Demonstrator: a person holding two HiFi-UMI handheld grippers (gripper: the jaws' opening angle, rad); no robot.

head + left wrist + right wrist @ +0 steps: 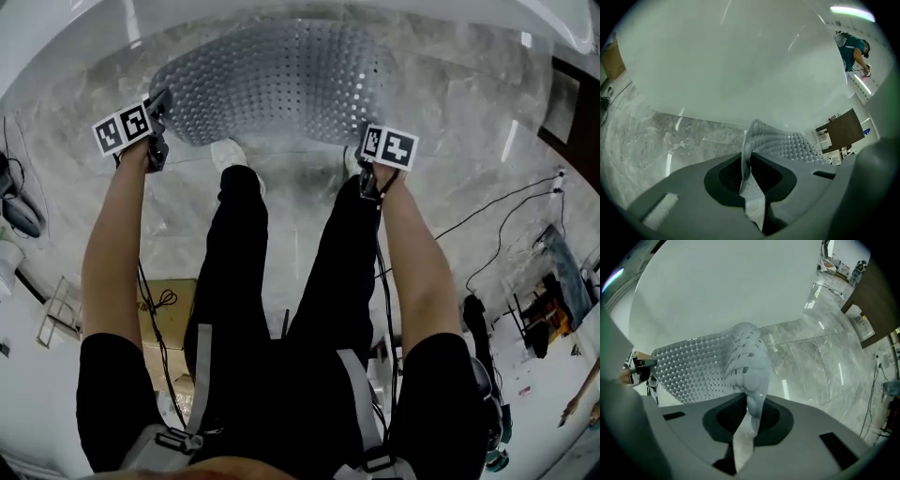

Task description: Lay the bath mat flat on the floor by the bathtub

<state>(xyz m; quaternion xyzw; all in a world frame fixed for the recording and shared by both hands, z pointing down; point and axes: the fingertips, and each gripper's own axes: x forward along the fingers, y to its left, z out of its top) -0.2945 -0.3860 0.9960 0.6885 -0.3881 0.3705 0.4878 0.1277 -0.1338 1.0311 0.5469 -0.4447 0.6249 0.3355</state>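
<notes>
A clear bath mat (281,84) studded with round bumps hangs spread between my two grippers, just above the grey marble floor (450,103) and in front of the white bathtub (394,11). My left gripper (161,105) is shut on the mat's left near corner. The left gripper view shows that thin mat edge (749,140) pinched in my left gripper (747,174), with the tub wall (740,61) behind. My right gripper (360,142) is shut on the right near corner. In the right gripper view the mat (703,366) folds down into my right gripper (750,417).
My white shoes (228,155) stand just behind the mat. A cardboard box (169,309) and cables (506,211) lie on the floor behind me. A dark cabinet (843,131) stands to the right. A person in teal (855,49) is far off.
</notes>
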